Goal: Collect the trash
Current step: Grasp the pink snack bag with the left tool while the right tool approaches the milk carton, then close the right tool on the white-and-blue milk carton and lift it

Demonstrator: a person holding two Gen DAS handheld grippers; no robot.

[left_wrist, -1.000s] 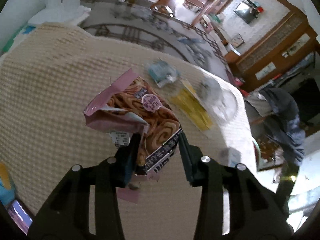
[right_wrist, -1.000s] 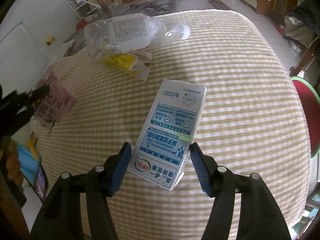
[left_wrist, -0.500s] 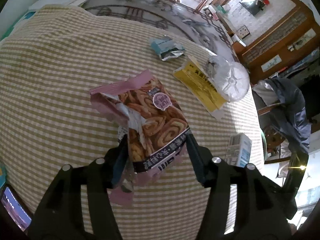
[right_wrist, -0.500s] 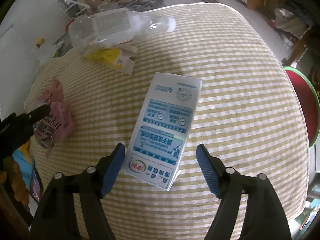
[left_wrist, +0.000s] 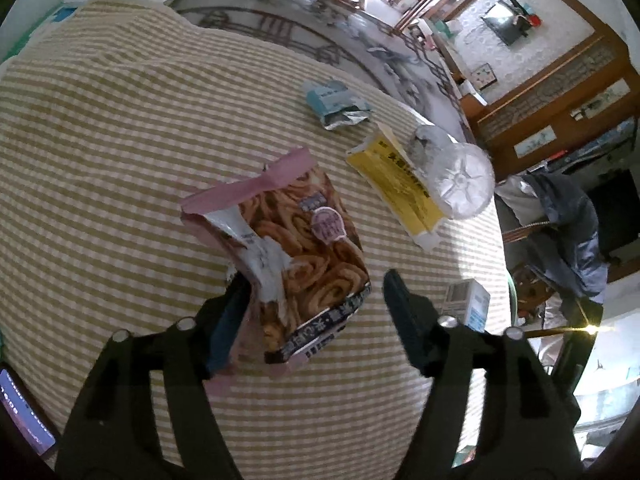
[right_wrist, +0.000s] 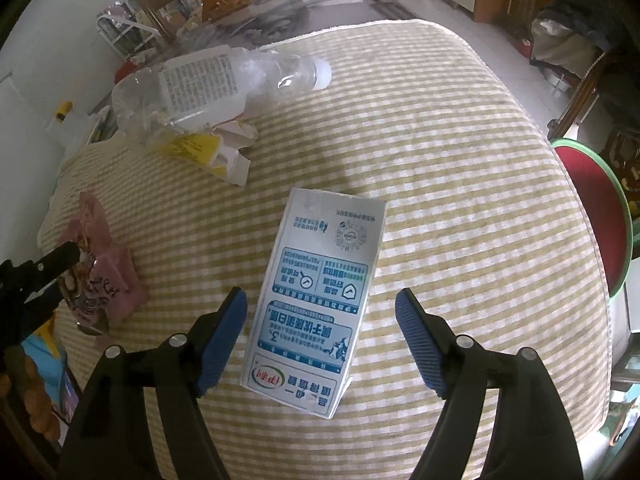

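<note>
A torn pink snack bag (left_wrist: 304, 240) with swirl pastries printed on it lies on the checked cloth (left_wrist: 100, 160). My left gripper (left_wrist: 315, 278) straddles its near end with the jaws opening. The left pad sits beside the bag and the right pad stands clear of it. In the right wrist view a white and blue milk carton (right_wrist: 332, 240) lies flat between the blue pads of my right gripper (right_wrist: 321, 292), which is open with a gap on each side. The same bag (right_wrist: 108, 280) shows at the left there, by a finger (right_wrist: 56, 258) of the left gripper.
A crushed clear bottle (right_wrist: 208, 84) rests on a yellow wrapper (right_wrist: 188, 148) at the far side of the cloth. A blue and silver wrapper (left_wrist: 332, 104) lies beyond them. A red stool with a green rim (right_wrist: 596, 216) stands past the right edge, and a phone (left_wrist: 24, 412) is at the lower left.
Both grippers have opened. The left one let the snack bag settle onto the cloth. The right pads drew away from the carton's sides, and the carton now lies flat.
</note>
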